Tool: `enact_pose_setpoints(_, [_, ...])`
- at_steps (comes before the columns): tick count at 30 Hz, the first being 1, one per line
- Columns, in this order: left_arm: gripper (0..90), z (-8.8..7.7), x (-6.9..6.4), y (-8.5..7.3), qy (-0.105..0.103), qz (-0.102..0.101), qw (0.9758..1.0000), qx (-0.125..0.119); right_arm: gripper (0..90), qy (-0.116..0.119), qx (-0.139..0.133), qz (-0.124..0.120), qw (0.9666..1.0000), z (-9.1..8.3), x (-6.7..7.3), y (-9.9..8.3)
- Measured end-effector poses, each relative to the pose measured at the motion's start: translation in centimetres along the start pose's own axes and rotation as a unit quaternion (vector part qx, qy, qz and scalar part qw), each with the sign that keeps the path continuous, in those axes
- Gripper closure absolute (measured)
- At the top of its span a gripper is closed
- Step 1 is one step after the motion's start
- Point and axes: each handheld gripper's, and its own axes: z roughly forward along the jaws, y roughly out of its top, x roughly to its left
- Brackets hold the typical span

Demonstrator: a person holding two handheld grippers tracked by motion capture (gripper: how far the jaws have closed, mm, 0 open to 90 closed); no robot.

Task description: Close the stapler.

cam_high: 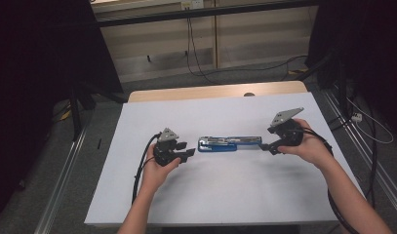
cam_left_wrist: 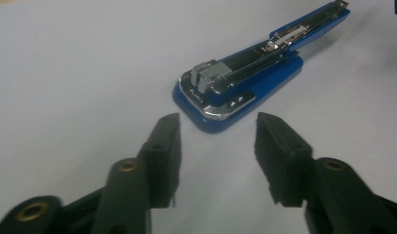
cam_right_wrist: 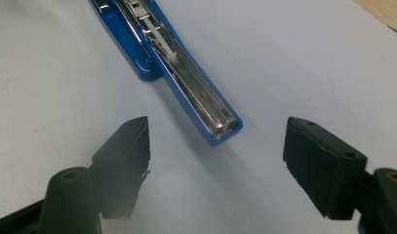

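- The blue stapler (cam_high: 229, 144) is lying flat on the white table (cam_high: 137, 195), swung fully open into one long strip with its metal staple channel facing up.
- Its long axis is running straight across the table, from the person's left hand to their right, so each end is pointing at one gripper.
- The left gripper (cam_high: 188, 154) is sitting just beside the stapler's wider base end; in the left gripper view that rounded blue end (cam_left_wrist: 220, 105) is lying right ahead of the jaws, just past the tips and centred on the gap between them.
- Those left jaws are standing partly apart with nothing between them, the pads (cam_left_wrist: 164, 146) resting clear of the blue plastic.
- The right gripper (cam_high: 265, 146) is hovering at the opposite, narrow end; in the right gripper view the slim tip (cam_right_wrist: 224, 127) is pointing into the gap, just short of the pads.
- The right jaws are spread wide, far wider than that slim arm, and gripping nothing.
- Both hands are looking about equally near, one at each end, neither touching yet.
- I'd say everything is hinging on that line-up: each gripper is needing only a short push along the stapler's own length to bracket its end.
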Motion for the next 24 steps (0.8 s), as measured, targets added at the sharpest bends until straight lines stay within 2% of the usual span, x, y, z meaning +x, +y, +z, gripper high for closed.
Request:
enact_pose_setpoints(3, [67.5,0.1,-0.1,0.0,0.003,-0.003,1.0000,0.000,27.8,-0.002,-0.007,0.011,0.9999,-0.1,-0.1,-0.6])
enact_pose_setpoints(5, [74.5,0.2,0.0,0.0,0.005,0.009,0.9999,0.005,29.4,-0.004,-0.006,0.016,0.9998,-0.1,-0.1,-1.0])
enact_pose_setpoints(11, [89.0,0.9,-0.2,0.0,0.002,-0.003,1.0000,0.002,37.0,-0.012,0.000,0.013,0.9998,0.2,0.1,-1.8])
enact_pose_setpoints(14, [90.0,1.4,-0.2,-0.2,0.008,-0.005,0.9999,0.008,42.3,-0.019,0.001,0.014,0.9997,0.2,0.1,-2.0])
enact_pose_setpoints(15, [90.0,1.4,-0.1,-0.2,0.012,0.002,0.9998,0.014,43.9,-0.021,0.001,0.016,0.9996,0.2,0.1,-2.0])
enact_pose_setpoints(16, [90.0,1.6,-0.1,-0.3,0.018,-0.003,0.9998,0.011,46.0,-0.024,-0.002,0.015,0.9996,0.2,0.1,-2.1])
enact_pose_setpoints(19, [90.0,1.9,0.1,-0.2,0.021,-0.003,0.9998,0.004,53.6,-0.026,-0.003,0.022,0.9994,0.3,0.0,-2.3])
enact_pose_setpoints(24, [90.0,2.6,0.0,-0.1,0.018,0.001,0.9998,0.008,68.4,-0.021,0.000,0.024,0.9995,0.4,-0.1,-2.4])
